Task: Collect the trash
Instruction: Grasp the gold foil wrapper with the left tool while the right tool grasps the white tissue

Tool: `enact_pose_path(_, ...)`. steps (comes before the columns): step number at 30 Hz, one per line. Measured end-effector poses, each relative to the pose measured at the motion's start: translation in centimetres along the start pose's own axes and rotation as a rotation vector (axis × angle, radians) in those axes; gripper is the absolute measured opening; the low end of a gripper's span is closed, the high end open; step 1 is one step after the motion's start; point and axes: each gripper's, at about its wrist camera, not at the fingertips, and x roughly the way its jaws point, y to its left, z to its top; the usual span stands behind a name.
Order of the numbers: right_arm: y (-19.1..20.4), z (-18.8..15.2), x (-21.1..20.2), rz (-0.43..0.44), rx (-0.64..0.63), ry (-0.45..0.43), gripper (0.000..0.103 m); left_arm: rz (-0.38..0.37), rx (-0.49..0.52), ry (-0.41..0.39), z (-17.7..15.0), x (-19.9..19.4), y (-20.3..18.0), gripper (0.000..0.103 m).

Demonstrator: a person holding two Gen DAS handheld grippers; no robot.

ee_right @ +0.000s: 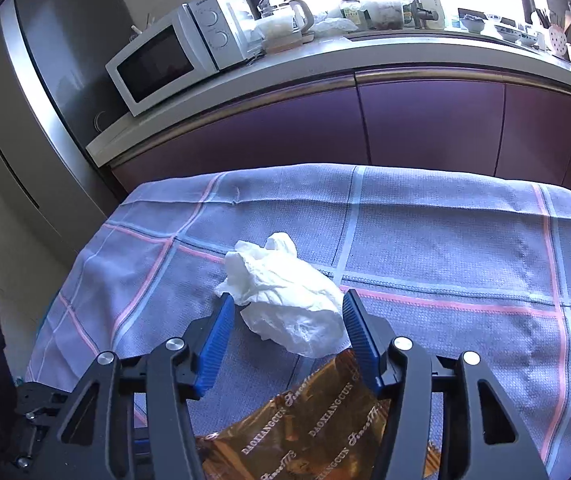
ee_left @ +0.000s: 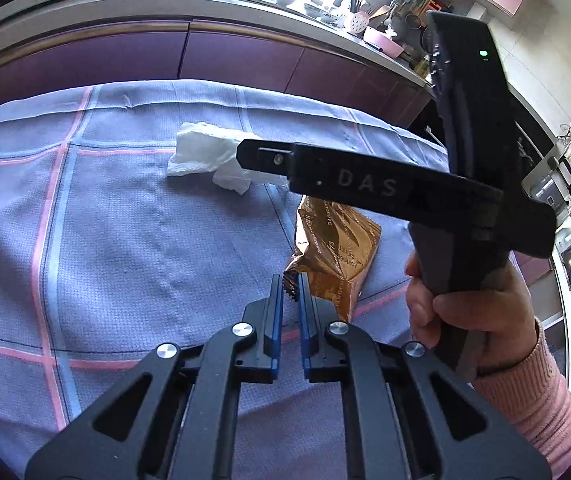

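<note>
left wrist view: left gripper (ee_left: 290,292) pinching the gold wrapper (ee_left: 333,256) edge | right gripper (ee_right: 285,316) hanging wide open around the tissue (ee_right: 285,300)

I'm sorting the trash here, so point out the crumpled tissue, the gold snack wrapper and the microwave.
Crumpled tissue (ee_right: 285,300), right wrist view, middle of the white wad.
Gold snack wrapper (ee_left: 335,248), left wrist view, centre of the printed foil.
Microwave (ee_right: 153,66), right wrist view, its dark door window.

"DAOXIANGCUN" on wrapper (ee_right: 305,432); "Galanz" on microwave (ee_right: 177,54)
</note>
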Motion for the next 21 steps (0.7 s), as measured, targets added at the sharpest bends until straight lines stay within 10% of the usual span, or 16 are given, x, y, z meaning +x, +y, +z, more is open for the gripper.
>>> enact_pose_path(3,0.1,-0.1,0.9,-0.003,-0.007,0.022,0.052,0.006,-0.005,-0.014,-0.5,-1.2,0.6,0.007)
enact_pose_path(8,0.2,-0.5,1.2,0.0,-0.014,0.031,0.019,0.021,-0.027,-0.039,-1.5,-3.2,2.3,0.006)
enact_pose_path(21,1.5,-2.0,-3.2,0.054,-0.009,-0.076,0.013,0.099,-0.029,-0.105,-4.7,-8.4,4.8,0.005)
